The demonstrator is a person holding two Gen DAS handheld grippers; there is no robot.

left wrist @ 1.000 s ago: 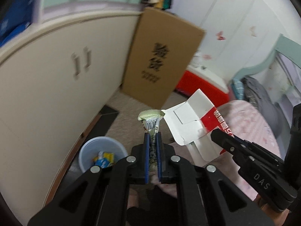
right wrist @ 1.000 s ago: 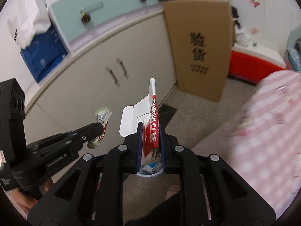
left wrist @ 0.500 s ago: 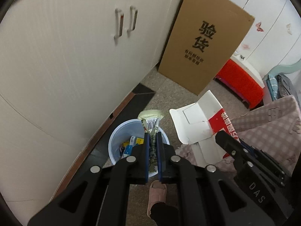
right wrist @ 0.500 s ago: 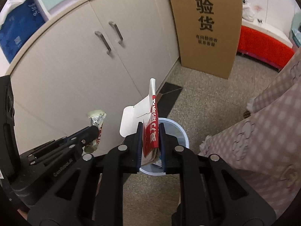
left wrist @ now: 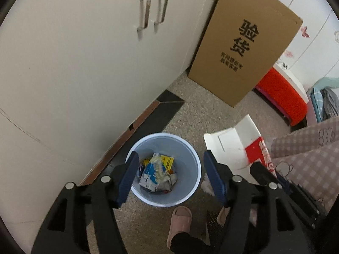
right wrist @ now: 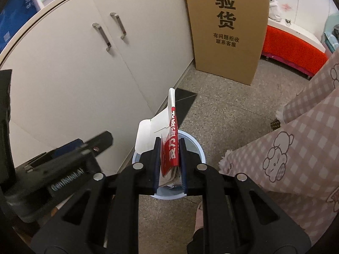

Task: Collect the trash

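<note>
A pale blue trash bin (left wrist: 191, 154) stands on the floor beside the cabinet, with several wrappers (left wrist: 156, 173) lying in it. My left gripper (left wrist: 171, 160) hovers right above the bin; its jaws are opening and nothing is between them. My right gripper (right wrist: 169, 146) is shut on a flattened red and white carton (right wrist: 172, 146), held upright over the bin (right wrist: 200, 148). In the left wrist view the carton (left wrist: 233, 146) shows just right of the bin. The left gripper's body (right wrist: 63, 165) appears at the left of the right wrist view.
White cabinet doors (left wrist: 84, 63) run along the left. A tall cardboard box (left wrist: 243, 48) leans against the cabinet's end, with a red stool (left wrist: 281, 93) behind it. A checked bedspread (right wrist: 307, 148) hangs on the right. A person's pink slipper (left wrist: 179, 218) rests just below the bin.
The left gripper sank toward the bin and opened; the green-topped wrapper it held is gone from its jaws. The right gripper came down too, keeping the carton.
</note>
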